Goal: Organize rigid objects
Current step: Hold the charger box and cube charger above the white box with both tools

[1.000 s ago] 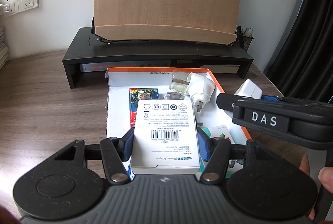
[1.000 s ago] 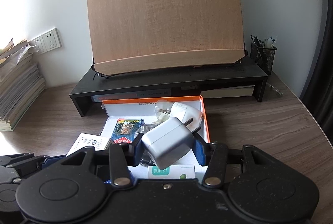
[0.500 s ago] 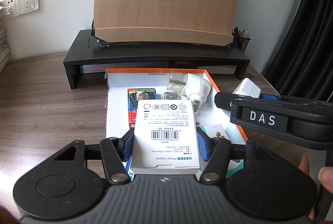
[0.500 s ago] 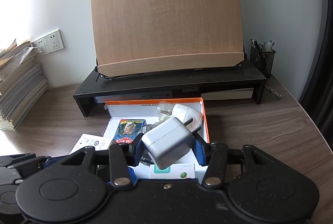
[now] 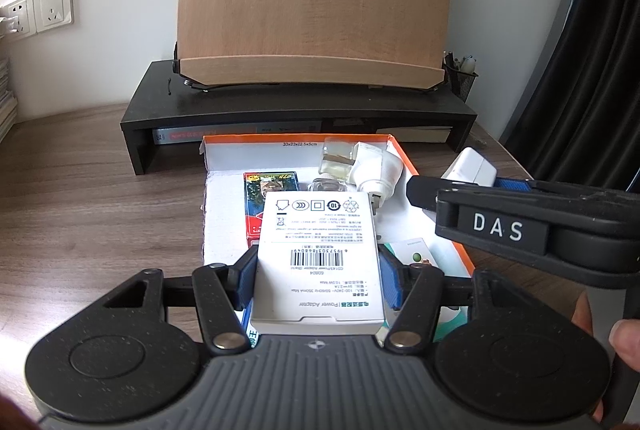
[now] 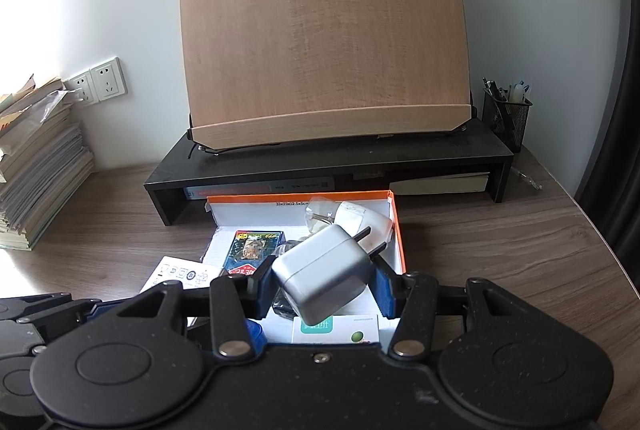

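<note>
While both tools hover above the orange-rimmed tray (image 5: 440, 204), the left gripper (image 5: 318, 280) is clamped on a white adapter box (image 5: 318, 254), and the right gripper (image 6: 320, 282) is clamped on a grey plug adapter (image 6: 324, 274), tilted, prongs up.

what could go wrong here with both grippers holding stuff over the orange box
1. The right gripper clamps the white charger tilted, corner-on; it may twist or slip out.
2. The orange box is already crowded, so the white adapter box in the left gripper may land on the glass bottle.
</note>
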Motion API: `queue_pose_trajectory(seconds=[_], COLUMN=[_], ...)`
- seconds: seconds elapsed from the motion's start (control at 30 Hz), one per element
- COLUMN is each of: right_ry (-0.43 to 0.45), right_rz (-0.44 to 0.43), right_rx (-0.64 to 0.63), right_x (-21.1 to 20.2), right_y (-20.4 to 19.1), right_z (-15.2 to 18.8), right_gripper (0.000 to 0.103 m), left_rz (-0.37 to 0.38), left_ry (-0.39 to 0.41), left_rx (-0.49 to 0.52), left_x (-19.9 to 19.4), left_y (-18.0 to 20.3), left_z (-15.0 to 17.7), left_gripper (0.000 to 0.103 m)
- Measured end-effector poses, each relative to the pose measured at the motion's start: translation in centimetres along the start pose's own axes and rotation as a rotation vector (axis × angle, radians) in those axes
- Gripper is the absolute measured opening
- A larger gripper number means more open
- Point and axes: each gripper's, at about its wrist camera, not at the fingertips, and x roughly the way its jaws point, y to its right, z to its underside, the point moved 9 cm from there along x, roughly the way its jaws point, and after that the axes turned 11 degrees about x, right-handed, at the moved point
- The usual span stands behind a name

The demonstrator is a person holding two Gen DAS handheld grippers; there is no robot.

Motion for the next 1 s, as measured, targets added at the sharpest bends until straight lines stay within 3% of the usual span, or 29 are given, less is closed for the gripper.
queue_pose_trajectory(seconds=[1.0], right_ry=[-0.026], right_rz=[0.012], right_rx=[-0.001], right_x=[2.0], right_y=[0.4], right_z=[0.1], right_gripper=[0.059], left_rz=[0.008], left_ry=[-0.021], left_rx=[-0.006], left_x=[1.3], left_y=[0.2], left_z=[0.2], left_gripper=[0.060])
